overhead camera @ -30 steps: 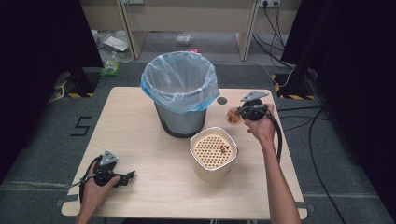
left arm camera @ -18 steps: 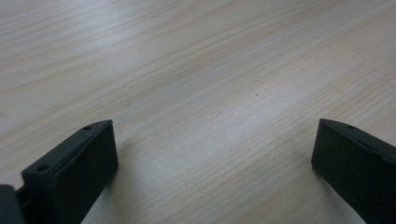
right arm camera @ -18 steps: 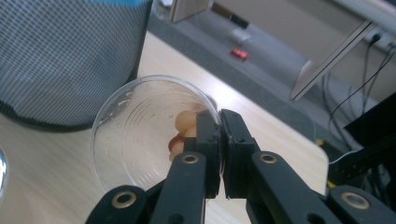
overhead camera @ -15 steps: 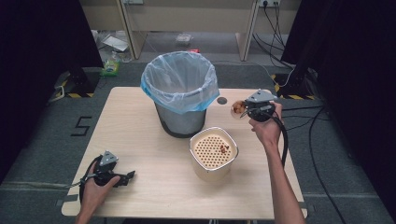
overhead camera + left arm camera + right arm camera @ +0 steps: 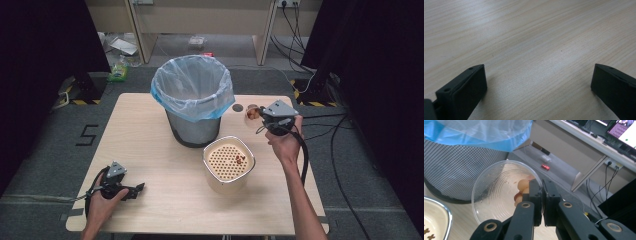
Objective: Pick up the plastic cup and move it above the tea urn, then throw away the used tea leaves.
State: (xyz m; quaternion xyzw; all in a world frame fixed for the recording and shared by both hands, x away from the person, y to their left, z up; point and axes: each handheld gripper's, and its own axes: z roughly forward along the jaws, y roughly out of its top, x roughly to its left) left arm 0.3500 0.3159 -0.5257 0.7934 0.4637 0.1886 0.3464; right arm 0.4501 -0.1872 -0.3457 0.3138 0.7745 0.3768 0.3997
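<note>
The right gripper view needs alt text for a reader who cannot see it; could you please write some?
The right gripper pinches the rim of a clear plastic cup holding pale food scraps. Behind it stands a mesh bin with a blue liner; a cream strainer bowl sits lower left.

Bright overhead light, dark surroundings, soft focus

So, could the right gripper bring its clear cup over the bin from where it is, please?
Probably yes: the right gripper, shut on the cup, is beside the bin, just below its rim, with nothing between them; a short lift should clear it.
</note>
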